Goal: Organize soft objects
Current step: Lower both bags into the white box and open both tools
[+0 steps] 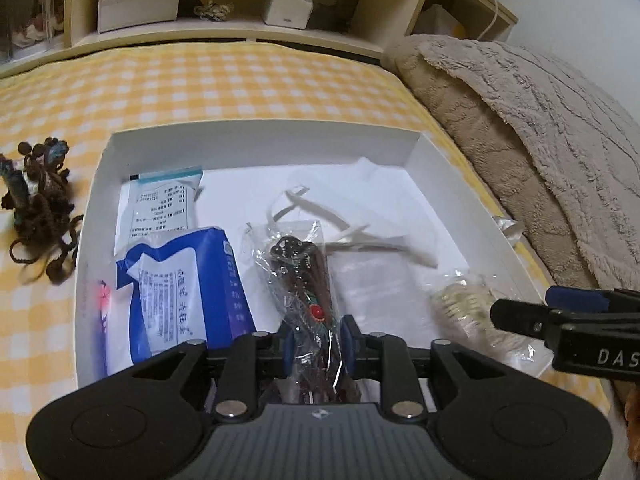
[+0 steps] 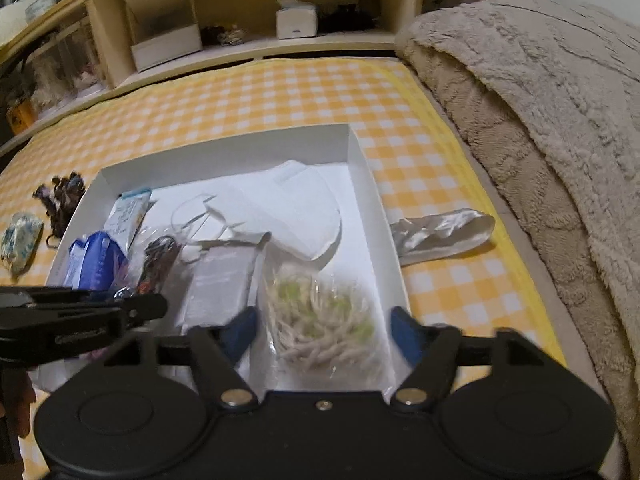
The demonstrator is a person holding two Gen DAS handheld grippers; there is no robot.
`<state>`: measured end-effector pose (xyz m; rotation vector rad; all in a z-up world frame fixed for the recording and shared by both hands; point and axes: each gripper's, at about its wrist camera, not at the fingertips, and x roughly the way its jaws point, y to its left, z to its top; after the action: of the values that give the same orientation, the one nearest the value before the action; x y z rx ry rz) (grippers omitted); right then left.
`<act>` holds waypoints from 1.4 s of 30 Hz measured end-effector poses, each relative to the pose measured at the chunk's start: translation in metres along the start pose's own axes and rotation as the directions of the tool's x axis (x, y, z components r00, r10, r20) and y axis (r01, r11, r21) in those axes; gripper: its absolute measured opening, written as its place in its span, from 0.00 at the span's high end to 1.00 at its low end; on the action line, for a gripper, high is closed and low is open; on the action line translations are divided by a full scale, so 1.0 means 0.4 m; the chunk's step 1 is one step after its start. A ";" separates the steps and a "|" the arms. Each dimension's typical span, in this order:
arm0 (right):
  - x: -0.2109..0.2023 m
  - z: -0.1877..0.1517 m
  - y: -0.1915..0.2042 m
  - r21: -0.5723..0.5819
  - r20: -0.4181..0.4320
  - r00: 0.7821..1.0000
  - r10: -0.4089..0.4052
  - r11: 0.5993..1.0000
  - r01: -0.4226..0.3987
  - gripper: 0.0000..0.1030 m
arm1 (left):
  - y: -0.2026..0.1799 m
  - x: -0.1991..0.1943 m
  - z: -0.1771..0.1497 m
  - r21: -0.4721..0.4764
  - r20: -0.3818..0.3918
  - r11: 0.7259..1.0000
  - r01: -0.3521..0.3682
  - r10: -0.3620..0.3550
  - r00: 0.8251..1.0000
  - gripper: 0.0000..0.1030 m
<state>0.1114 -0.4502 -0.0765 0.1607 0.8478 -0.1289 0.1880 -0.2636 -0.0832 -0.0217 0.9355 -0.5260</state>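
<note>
A white shallow box (image 1: 260, 140) (image 2: 360, 168) lies on the yellow checked bed. My left gripper (image 1: 318, 344) is shut on a clear bag of dark brown braided cord (image 1: 304, 276) over the box's near edge. My right gripper (image 2: 324, 332) is open, its blue pads either side of a clear bag of pale cream and green cord (image 2: 320, 320) that rests in the box. The box also holds a blue and white packet (image 1: 180, 288), a white sachet (image 1: 160, 204) and a white mask (image 2: 296, 208).
A loose brown cord bundle (image 1: 36, 204) lies left of the box. A shiny white cloth piece (image 2: 440, 236) lies right of it. A small wrapped pack (image 2: 20, 240) is at far left. A beige fleece blanket (image 2: 540, 140) fills the right. Shelves (image 1: 240, 12) stand behind.
</note>
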 end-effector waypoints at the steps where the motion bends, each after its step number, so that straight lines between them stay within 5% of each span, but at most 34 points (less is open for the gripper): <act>1: -0.005 0.000 -0.002 0.005 0.007 1.000 0.003 1.000 -0.003 0.21 | 0.002 -0.003 0.000 -0.006 -0.006 1.000 0.007 -0.007 1.000 0.61; 13: -0.050 -0.001 -0.003 -0.016 0.022 1.000 -0.007 1.000 0.008 0.23 | -0.018 -0.060 0.005 0.008 0.012 0.999 0.046 -0.046 0.999 0.42; 17: -0.062 0.004 -0.003 -0.026 0.033 0.999 0.022 0.999 -0.022 0.49 | -0.024 -0.095 0.013 0.021 0.033 0.998 0.056 -0.056 0.998 0.40; 19: -0.053 0.004 0.005 -0.049 0.027 0.999 0.036 0.998 -0.034 0.53 | -0.027 -0.109 0.016 0.027 0.041 0.998 0.060 -0.061 0.997 0.39; 30: 0.080 -0.045 0.018 -0.090 -0.088 0.995 0.043 0.995 -0.051 0.51 | -0.026 -0.137 0.014 0.059 0.047 0.997 0.056 -0.059 0.997 0.38; 36: 0.044 -0.032 -0.001 -0.035 -0.080 0.994 0.073 0.997 -0.076 0.52 | -0.029 -0.145 0.015 0.059 0.050 0.997 0.055 -0.058 0.997 0.37; 42: -0.041 -0.013 -0.007 -0.019 -0.016 0.995 0.101 0.995 -0.102 0.47 | -0.035 -0.170 0.014 0.070 0.063 0.997 0.042 -0.046 0.997 0.25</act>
<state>0.0962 -0.4512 -0.0678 0.1857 0.8538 -0.0239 0.1541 -0.2471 -0.0249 0.0026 0.8551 -0.5949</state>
